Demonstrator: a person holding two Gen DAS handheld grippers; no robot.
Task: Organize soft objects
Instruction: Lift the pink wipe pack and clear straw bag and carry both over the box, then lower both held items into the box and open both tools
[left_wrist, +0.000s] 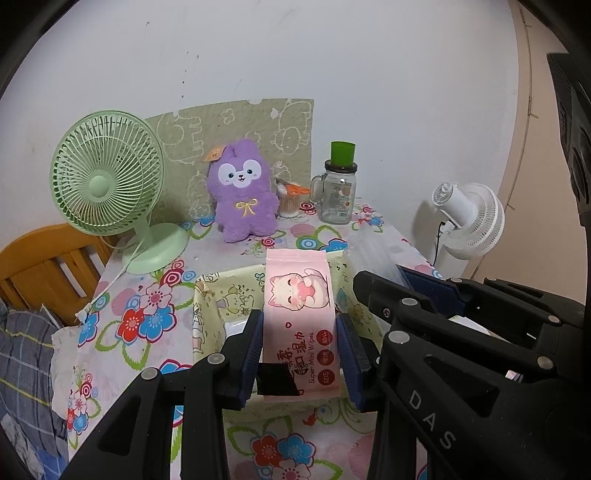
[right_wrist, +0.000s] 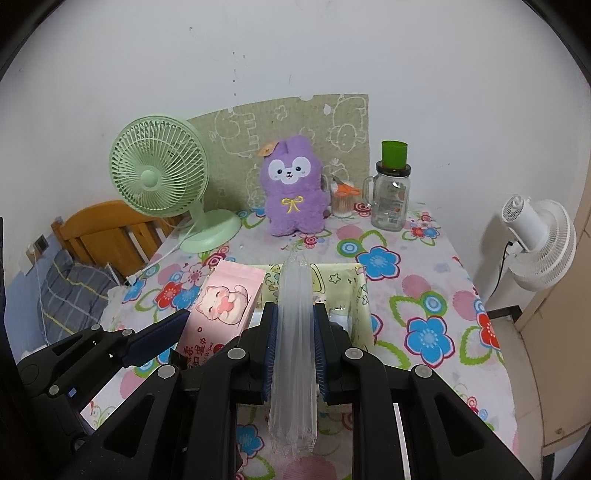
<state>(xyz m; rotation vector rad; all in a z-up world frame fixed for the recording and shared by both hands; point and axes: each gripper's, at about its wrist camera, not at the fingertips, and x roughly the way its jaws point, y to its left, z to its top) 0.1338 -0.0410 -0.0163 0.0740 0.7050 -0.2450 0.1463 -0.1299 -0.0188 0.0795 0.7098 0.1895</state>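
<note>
The left tongs (left_wrist: 300, 354) grasp the pink wipes pack (left_wrist: 297, 295); the right tongs (right_wrist: 294, 354) grasp a clear plastic sleeve (right_wrist: 293, 332). Both hover over the fabric box (right_wrist: 360, 291); lower each fully inside before releasing.

A white wall (right_wrist: 295, 55) stands far ahead of the claw, with a few small dark marks on it. A green sheet with cartoon animals (right_wrist: 295, 122) leans on it. The table wears a flowery cloth (right_wrist: 424, 295). At the back left stands a green desk fan (right_wrist: 159, 177). A wooden bed frame (right_wrist: 107, 229) and a checked pillow (right_wrist: 74, 295) sit to the left. A white fan (right_wrist: 539, 243) stands on the right, beside a beige door (right_wrist: 576, 295).
</note>
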